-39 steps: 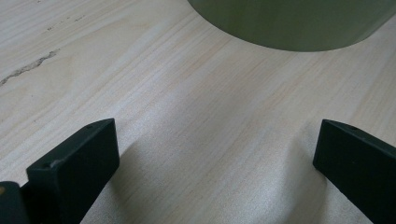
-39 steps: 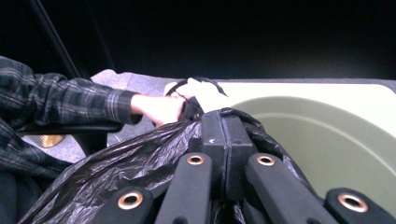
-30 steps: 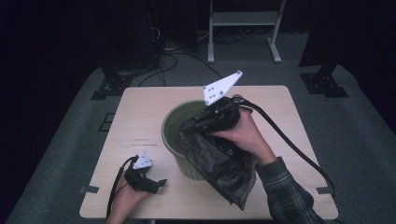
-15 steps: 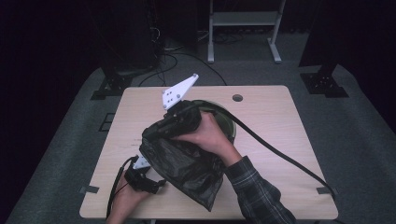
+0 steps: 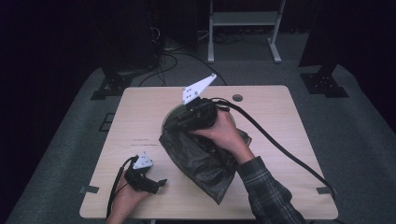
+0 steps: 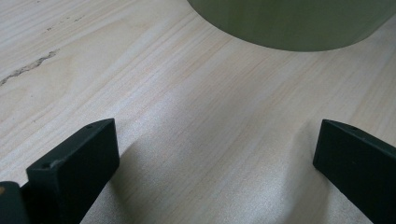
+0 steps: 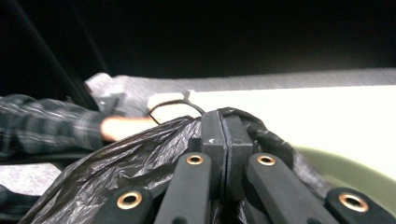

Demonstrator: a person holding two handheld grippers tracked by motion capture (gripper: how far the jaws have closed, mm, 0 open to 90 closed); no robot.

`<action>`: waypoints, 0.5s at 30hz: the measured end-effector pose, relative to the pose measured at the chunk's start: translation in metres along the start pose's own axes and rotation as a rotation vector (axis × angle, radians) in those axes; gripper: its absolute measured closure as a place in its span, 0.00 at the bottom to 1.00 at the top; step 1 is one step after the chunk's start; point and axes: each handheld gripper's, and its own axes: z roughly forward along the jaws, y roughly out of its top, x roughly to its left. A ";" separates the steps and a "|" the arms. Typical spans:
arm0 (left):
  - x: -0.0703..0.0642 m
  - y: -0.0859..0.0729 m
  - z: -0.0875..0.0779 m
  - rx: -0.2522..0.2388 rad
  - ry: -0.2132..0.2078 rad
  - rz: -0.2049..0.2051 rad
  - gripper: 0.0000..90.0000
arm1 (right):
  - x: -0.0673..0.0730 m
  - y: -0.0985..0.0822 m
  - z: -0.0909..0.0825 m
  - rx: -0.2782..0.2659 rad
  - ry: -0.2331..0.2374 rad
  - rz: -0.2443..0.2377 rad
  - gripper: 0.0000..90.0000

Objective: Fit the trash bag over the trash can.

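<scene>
At the centre of the high view, the right gripper (image 5: 180, 122) has its jaws pinched tight on one black bin bag (image 5: 201, 161), which drapes over the one green bin (image 5: 169, 122) on the table (image 5: 280, 140). Lining looks barely begun: the bag isn't yet opened over the rim. At lower left, the left gripper (image 5: 156, 185) rests with jaws wide, empty.
</scene>
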 end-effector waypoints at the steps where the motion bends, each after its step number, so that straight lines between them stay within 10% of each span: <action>1: 0.000 0.000 0.000 0.001 -0.001 0.001 0.00 | -0.003 -0.003 -0.002 0.007 -0.016 0.005 0.99; 9: 0.000 0.000 0.000 0.001 -0.001 0.000 0.00 | -0.024 -0.022 -0.018 0.054 -0.133 0.069 0.93; 15: 0.000 0.000 0.000 0.001 -0.001 0.001 0.00 | -0.028 -0.023 -0.018 0.117 -0.229 0.049 0.71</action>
